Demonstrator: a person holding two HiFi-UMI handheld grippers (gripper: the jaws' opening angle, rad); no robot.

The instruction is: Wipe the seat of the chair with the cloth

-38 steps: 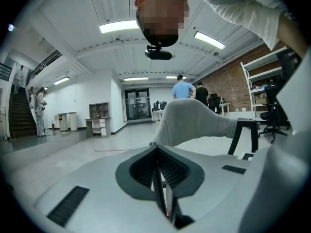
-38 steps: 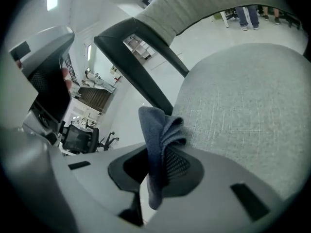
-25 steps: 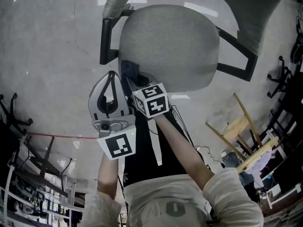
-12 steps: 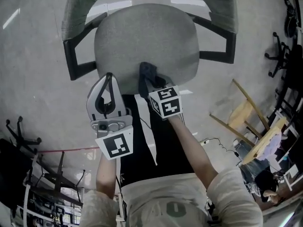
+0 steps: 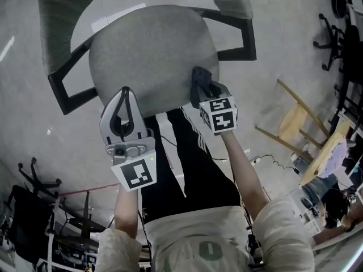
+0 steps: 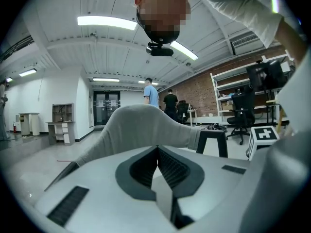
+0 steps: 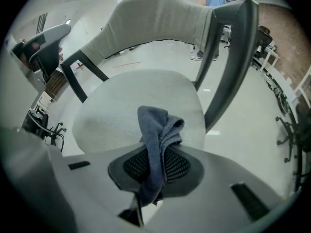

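1. The right gripper's (image 7: 154,155) jaws were clamped on the grey-blue cloth (image 7: 156,125). It was bunched and stuck out past the tips, with its long axis running along the jaws.
2. The left gripper's (image 5: 126,95) jaws were pressed together with nothing between them.
3. The chair's grey seat (image 7: 121,101) lay straight ahead of and below the right jaws. The cloth sat over the seat's near right edge, though I could not tell whether it touched the fabric.
4. The right gripper was the one placed to wipe. From there, I judged, the stroke had to run forward across the seat toward the backrest (image 7: 160,18). The left gripper's tip hovered at the near left edge.
5. Count: one cloth, one chair in reach, two grippers.
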